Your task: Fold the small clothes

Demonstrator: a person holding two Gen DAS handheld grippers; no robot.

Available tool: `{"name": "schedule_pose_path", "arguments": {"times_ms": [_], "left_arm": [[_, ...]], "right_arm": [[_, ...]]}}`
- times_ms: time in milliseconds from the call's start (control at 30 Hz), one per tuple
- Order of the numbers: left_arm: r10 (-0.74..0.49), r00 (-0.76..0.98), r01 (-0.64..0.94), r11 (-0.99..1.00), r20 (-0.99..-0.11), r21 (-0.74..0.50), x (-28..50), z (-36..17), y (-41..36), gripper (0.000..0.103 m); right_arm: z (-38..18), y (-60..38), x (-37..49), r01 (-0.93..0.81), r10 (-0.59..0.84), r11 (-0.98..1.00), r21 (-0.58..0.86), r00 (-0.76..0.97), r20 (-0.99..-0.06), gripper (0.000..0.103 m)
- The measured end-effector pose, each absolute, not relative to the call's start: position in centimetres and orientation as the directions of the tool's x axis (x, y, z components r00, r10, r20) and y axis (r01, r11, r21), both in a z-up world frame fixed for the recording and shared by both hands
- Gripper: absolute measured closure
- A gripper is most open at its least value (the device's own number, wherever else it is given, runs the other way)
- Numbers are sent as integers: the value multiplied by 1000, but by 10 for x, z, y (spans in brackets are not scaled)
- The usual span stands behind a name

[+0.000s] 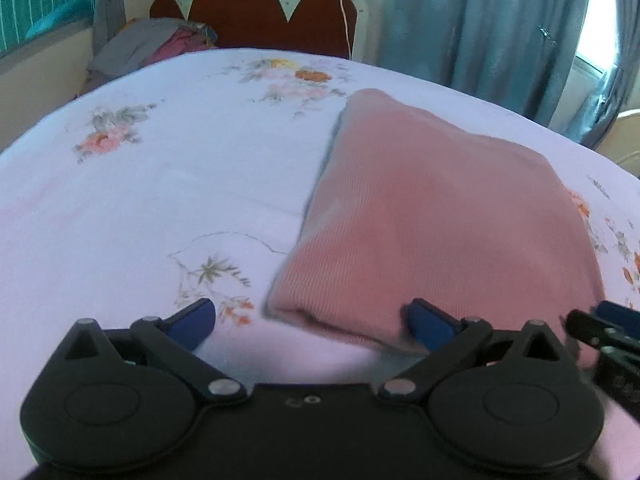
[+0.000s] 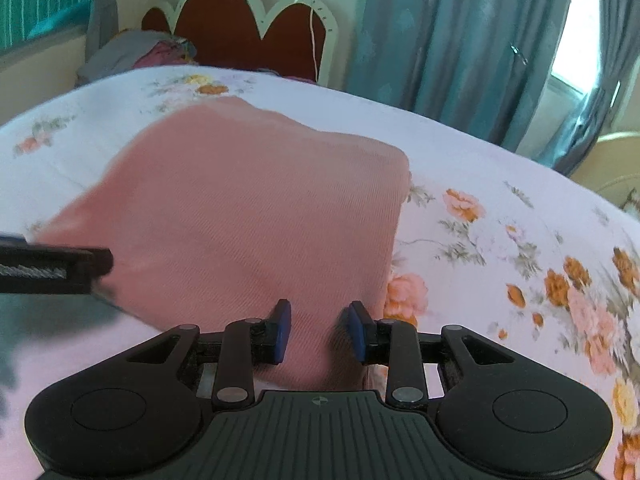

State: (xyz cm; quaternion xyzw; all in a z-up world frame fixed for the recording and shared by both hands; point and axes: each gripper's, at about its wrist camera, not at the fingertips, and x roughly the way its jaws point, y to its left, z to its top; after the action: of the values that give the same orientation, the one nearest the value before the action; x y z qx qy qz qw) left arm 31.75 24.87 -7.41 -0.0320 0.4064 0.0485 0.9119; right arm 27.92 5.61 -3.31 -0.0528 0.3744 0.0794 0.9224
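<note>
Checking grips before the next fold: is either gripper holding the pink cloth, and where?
Left gripper is wide open, holding nothing. Right gripper straddles the pink cloth's near edge with gaps beside both pads, so it holds nothing.

Left hand-held gripper (image 1: 312, 320) spread wide; right hand-held gripper (image 2: 319, 330) parted narrowly, both angled downward.

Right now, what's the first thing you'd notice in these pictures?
A folded pink cloth lying on the flowery bedsheet, right in the middle of the bed. Then the two hand-held grippers at its near edge: the left one wide open, the right one with cloth between its blue pads. Behind stands a red scalloped headboard.
</note>
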Motion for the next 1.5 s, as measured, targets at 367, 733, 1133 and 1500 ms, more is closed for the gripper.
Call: {"name": "schedule_pose_path", "arguments": {"times_ms": [367, 733, 1133, 1500], "left_arm": [[65, 680, -36, 998, -731, 56, 232, -25, 237, 11], [11, 775, 47, 996, -632, 76, 100, 76, 234, 5], [-4, 816, 17, 1000, -578, 17, 21, 136, 249, 1], [1, 832, 6, 1000, -554, 12, 2, 145, 252, 1]], "right_arm": [[11, 46, 180, -244, 232, 967, 74, 723, -651, 31], [102, 12, 58, -116, 224, 969, 220, 788, -573, 0], [186, 30, -44, -111, 139, 990, 91, 900, -414, 0], [182, 27, -60, -124, 154, 987, 99, 898, -412, 0]]}}
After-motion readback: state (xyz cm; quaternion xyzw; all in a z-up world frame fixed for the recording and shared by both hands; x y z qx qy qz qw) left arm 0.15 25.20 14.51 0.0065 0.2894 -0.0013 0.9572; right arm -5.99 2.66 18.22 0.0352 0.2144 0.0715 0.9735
